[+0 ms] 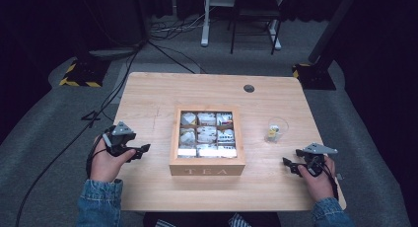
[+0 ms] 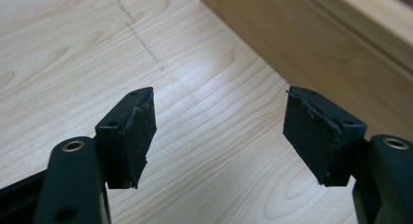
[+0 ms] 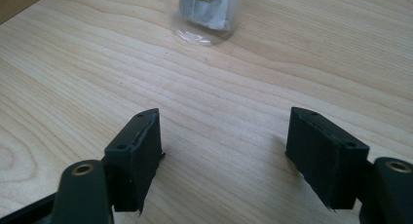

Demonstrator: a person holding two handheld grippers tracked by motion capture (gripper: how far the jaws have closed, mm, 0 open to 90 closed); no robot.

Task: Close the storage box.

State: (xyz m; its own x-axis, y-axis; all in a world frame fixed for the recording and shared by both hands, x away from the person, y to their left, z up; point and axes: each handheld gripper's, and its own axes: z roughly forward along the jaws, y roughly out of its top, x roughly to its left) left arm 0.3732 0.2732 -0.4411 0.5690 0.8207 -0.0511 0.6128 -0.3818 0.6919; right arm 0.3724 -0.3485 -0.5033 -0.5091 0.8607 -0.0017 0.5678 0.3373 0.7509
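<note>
A wooden box [image 1: 207, 167] marked TEA stands in the middle of the table, its compartments holding several white tea bags [image 1: 206, 135]. To its right is a clear glass [image 1: 275, 130] with a tea bag and a yellow tag inside; the glass [image 3: 206, 13] is ahead of my right gripper. My left gripper [image 1: 143, 150] rests left of the box, open and empty, with the box's side wall [image 2: 311, 44] ahead to its right. My right gripper [image 1: 290, 165] rests near the table's right front, open and empty. Both grippers [image 2: 219, 131] [image 3: 224, 151] hover just over bare wood.
The light wooden table [image 1: 148, 103] has a round cable hole [image 1: 249, 88] at the back right. Beyond it, on the grey floor, are cables [image 1: 167, 44], yellow-black stand bases [image 1: 79, 74] and furniture legs [image 1: 246, 34].
</note>
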